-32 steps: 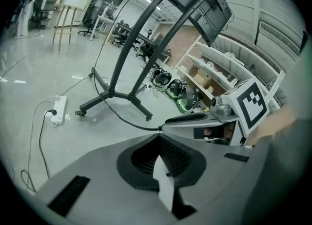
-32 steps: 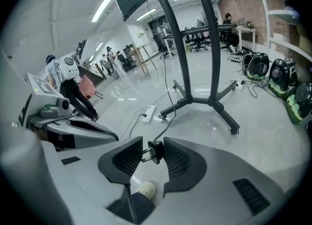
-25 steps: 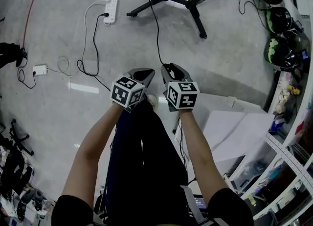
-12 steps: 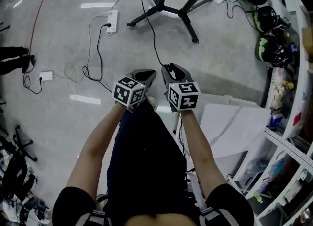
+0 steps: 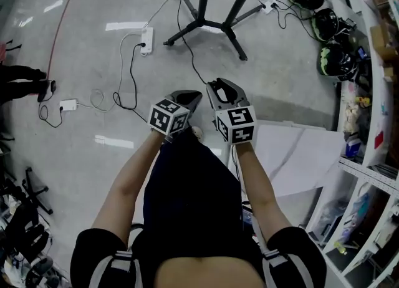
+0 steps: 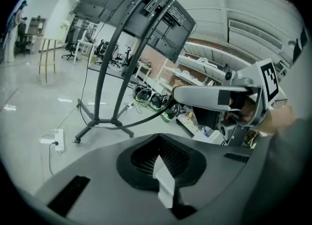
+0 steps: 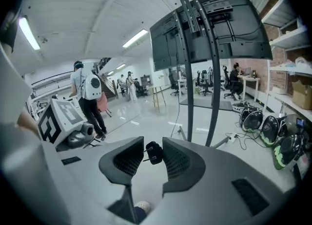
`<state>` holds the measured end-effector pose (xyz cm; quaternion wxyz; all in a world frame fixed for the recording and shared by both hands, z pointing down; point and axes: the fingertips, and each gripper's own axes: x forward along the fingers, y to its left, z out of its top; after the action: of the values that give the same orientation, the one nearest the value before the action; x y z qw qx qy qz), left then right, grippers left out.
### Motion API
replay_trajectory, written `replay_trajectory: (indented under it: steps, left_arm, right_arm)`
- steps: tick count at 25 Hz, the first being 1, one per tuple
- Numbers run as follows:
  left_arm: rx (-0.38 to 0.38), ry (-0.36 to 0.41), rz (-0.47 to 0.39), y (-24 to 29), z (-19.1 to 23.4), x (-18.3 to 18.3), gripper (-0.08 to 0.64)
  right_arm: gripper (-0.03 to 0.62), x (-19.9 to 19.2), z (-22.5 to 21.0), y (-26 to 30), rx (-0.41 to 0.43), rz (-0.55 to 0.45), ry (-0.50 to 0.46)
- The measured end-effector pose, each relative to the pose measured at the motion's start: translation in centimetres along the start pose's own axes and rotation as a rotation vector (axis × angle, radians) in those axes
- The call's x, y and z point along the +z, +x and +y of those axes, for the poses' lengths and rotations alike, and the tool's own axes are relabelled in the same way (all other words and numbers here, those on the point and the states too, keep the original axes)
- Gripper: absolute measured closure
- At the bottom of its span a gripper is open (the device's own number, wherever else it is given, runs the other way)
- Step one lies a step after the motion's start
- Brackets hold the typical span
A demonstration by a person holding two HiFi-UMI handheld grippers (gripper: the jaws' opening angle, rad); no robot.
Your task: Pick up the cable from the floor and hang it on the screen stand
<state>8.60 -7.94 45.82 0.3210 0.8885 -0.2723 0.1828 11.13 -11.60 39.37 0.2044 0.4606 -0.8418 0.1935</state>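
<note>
Grey glossy concrete floor [image 5: 75, 149]. The screen stand [image 5: 206, 24] legs sit on it at top. A white power strip [image 5: 147, 36] lies left of the stand, with a black cord [image 5: 132, 68] plugged in and looping over the floor. Small white adapter [image 5: 67, 104] further left. Pale sheet [image 5: 299, 156] lies flat at right. Helmets [image 5: 333, 61] along the right edge.

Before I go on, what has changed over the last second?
The left gripper and right gripper have risen farther off the floor, side by side. The right gripper's jaws have just been closing on the plug between them; its cable trails toward the stand. Unchanged: left gripper shut and empty, stand in place.
</note>
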Motion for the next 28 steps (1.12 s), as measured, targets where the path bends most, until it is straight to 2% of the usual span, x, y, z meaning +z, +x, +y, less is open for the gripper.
replay_trajectory:
  steps: [3,5,7,9,10,11,12,17,23,28]
  left_arm:
    - [0.052,0.141,-0.025,-0.7,-1.1,1.3,0.551]
    - [0.063,0.220,-0.015,-0.1,-1.9,2.0,0.549]
    - [0.052,0.264,0.008,0.5,-2.8,2.5,0.535]
    - [0.037,0.311,0.007,0.6,-3.6,2.9,0.519]
    - [0.029,0.330,0.012,0.6,-4.1,3.0,0.466]
    - [0.018,0.340,0.025,0.6,-4.6,2.9,0.397]
    - [0.006,0.345,0.037,0.6,-5.0,2.8,0.373]
    - [0.003,0.376,-0.005,0.4,-6.1,4.2,0.371]
    - [-0.004,0.337,-0.085,-1.4,-7.5,7.5,0.371]
    - [0.015,0.340,-0.139,-3.0,-7.0,11.4,0.371]
  right_arm:
    - [0.472,1.3,0.8,-1.9,0.013,-0.023,0.022]
    - [0.472,1.5,1.4,-2.4,0.007,-0.013,-0.009]
    - [0.472,1.9,1.3,-2.8,-0.019,-0.002,-0.071]
    - [0.473,2.4,0.7,-3.7,-0.029,-0.007,-0.093]
    - [0.476,2.7,0.2,-4.2,-0.032,-0.011,-0.097]
    - [0.476,2.8,-0.4,-4.7,-0.036,-0.014,-0.100]
    - [0.476,2.9,-0.8,-5.1,-0.041,-0.017,-0.099]
    - [0.476,4.5,0.0,-6.5,-0.021,-0.064,-0.076]
    - [0.477,7.6,1.3,-8.1,-0.007,-0.119,-0.150]
    - [0.479,12.5,0.2,-8.4,-0.015,-0.167,-0.248]
